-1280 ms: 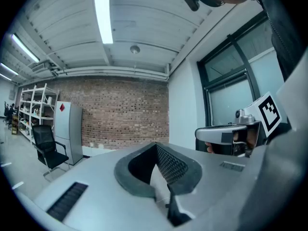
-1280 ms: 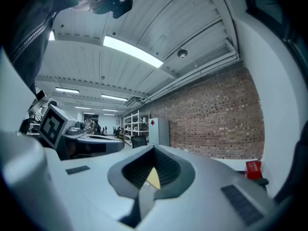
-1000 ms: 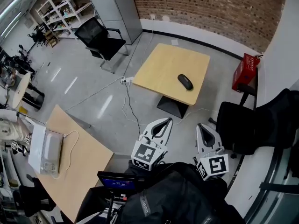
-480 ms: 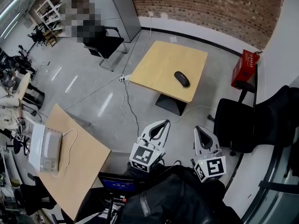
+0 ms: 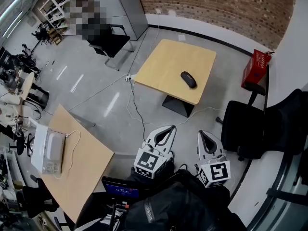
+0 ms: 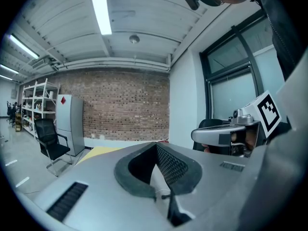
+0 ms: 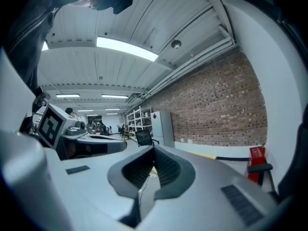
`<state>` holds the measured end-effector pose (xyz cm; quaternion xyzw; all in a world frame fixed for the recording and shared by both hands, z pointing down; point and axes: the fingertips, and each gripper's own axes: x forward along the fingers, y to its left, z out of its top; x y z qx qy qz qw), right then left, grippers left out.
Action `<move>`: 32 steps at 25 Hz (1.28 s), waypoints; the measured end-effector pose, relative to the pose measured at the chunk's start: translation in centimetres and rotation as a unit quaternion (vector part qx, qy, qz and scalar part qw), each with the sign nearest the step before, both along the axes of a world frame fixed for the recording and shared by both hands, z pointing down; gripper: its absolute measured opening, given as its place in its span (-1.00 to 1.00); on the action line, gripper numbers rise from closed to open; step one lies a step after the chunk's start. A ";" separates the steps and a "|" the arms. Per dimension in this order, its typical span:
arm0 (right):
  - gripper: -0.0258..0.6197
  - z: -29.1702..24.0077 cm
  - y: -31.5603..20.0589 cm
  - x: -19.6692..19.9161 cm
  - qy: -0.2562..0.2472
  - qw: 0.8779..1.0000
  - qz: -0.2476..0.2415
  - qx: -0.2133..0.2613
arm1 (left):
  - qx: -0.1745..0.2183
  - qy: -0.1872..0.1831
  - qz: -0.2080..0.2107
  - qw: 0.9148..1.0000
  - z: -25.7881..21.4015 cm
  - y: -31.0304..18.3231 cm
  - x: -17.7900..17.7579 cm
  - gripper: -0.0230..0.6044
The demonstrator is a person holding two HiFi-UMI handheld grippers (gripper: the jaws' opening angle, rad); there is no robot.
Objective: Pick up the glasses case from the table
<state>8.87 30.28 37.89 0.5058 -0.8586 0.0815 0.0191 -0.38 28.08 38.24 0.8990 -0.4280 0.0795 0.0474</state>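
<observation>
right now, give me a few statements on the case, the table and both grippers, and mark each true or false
1. The glasses case lies on the square wooden table. True.
2. The right gripper holds the glasses case. False: its jaws are shut on nothing, and the case lies apart from it on the table.
3. In the head view, a red box stands right of the table. True.
4. The left gripper has its jaws wide apart. False: they are together with nothing between them.

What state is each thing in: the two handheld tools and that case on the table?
Dark oval glasses case: looks closed, lying flat on the square light-wood table, untouched.
Left gripper: fingers shut, empty.
Right gripper: fingers shut, empty.
</observation>
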 end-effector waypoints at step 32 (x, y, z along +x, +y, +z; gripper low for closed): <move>-0.91 1.5 -17.2 -6.6 0.066 0.996 0.031 -0.046 | -0.028 0.032 0.084 0.996 1.2 -18.4 -3.8 -0.93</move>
